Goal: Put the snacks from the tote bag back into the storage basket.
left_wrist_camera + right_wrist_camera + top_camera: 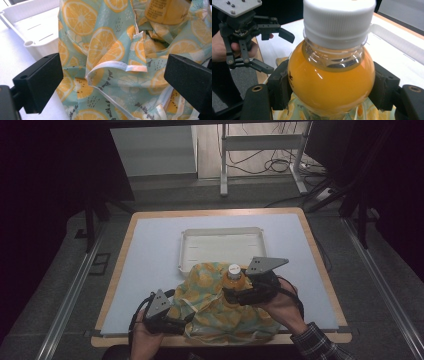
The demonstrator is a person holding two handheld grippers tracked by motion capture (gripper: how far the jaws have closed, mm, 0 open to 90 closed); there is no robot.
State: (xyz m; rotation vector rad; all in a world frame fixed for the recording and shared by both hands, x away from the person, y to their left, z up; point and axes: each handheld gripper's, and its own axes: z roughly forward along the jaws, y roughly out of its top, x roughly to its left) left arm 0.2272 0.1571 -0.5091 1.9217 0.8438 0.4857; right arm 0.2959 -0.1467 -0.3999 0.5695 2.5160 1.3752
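Bottle [331,75] of orange drink held upright over the lemon-print cloth bag [220,305], apparently partway into or out of it.

The right gripper [239,292] pinches the bottle at its shoulder, jaws pressed against both sides, white cap [338,21] on top; the bottle's lower part sits among the folds of the bag at the near edge of the table [150,250], just in front of the white tray [186,251]. Whether its base rests inside the bag cannot be told. The left gripper [115,75] is spread wide, its jaws flanking the bag's white-hemmed rim without touching it, so I judge the mouth is not yet gripped. Both forearms reach in low from the near side.
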